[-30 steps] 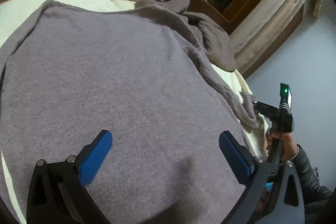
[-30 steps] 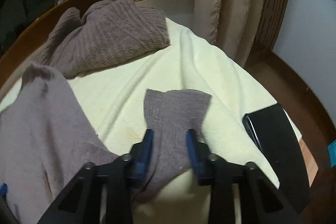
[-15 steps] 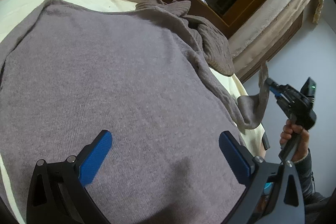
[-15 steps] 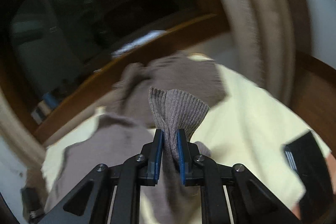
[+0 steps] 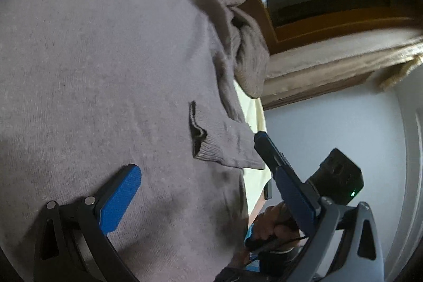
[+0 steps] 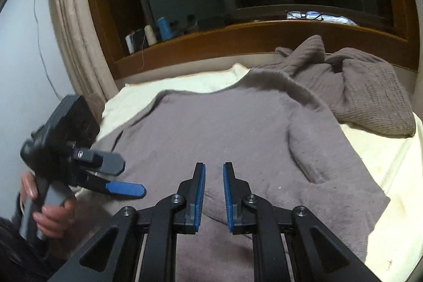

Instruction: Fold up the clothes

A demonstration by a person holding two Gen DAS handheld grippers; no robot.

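A grey-mauve sweater (image 5: 105,65) lies spread flat on a pale yellow cloth (image 6: 391,165). Its right sleeve (image 5: 224,144) lies folded in across the body, cuff opening showing; in the right wrist view the sleeve (image 6: 314,149) runs down the sweater's right side (image 6: 211,123). My left gripper (image 5: 197,171) is wide open just above the sweater's lower part, and it shows at the left of the right wrist view (image 6: 127,176). My right gripper (image 6: 213,176) is open a little and empty, hovering over the sweater's middle.
A second ribbed brown knit (image 6: 370,91) lies bunched at the far right of the cloth. A wooden window sill (image 6: 238,36) carries thread spools (image 6: 148,36) and glasses (image 6: 306,15). A beige curtain (image 6: 71,25) hangs at the left. A dark flat object (image 5: 269,189) lies at the cloth's edge.
My right gripper lifted the sleeve cuff, carried it over the sweater body, then let it go; the sleeve now lies folded inward. My left gripper stayed open over the sweater.
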